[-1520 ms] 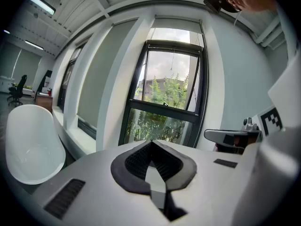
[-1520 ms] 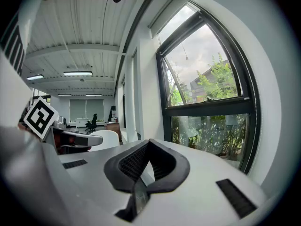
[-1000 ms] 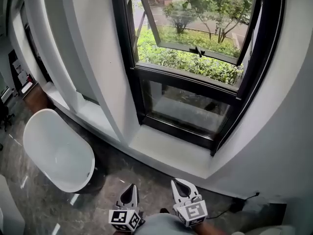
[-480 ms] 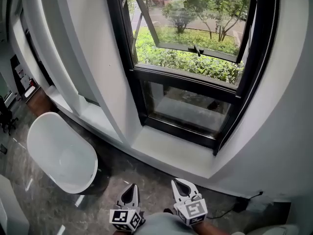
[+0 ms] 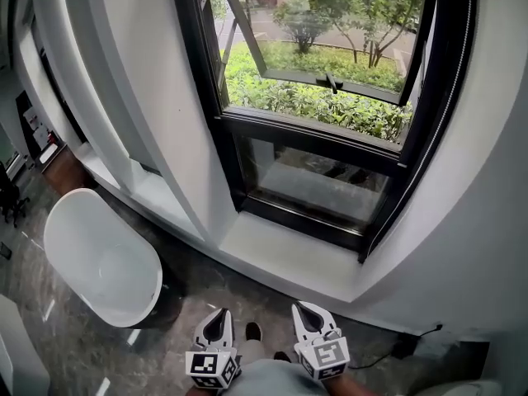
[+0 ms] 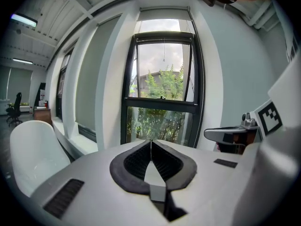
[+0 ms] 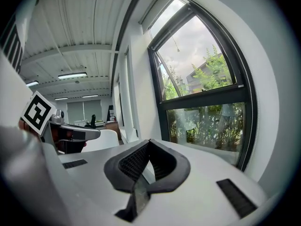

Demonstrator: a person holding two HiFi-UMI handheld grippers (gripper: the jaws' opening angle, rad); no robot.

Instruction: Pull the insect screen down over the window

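Observation:
The black-framed window (image 5: 318, 130) rises ahead, its upper sash (image 5: 313, 77) tilted open outward over greenery. No insect screen covers the glass. A thin pull cord (image 6: 163, 54) hangs in the upper opening; it also shows in the right gripper view as the cord (image 7: 176, 45). My left gripper (image 5: 219, 314) and right gripper (image 5: 299, 307) sit low at the bottom of the head view, side by side, well short of the window. Both are shut with nothing between the jaws, as the left gripper (image 6: 151, 141) and right gripper (image 7: 149, 141) show close up.
A white window sill (image 5: 280, 254) juts out below the frame. A white rounded chair (image 5: 99, 258) stands at the left on the dark marble floor. A cable and socket (image 5: 408, 343) lie at the lower right wall. A shoe tip (image 5: 252, 331) shows between the grippers.
The head view has shifted slightly toward the window. A shoe tip has come into sight between the grippers. Both grippers stay shut and almost in place.

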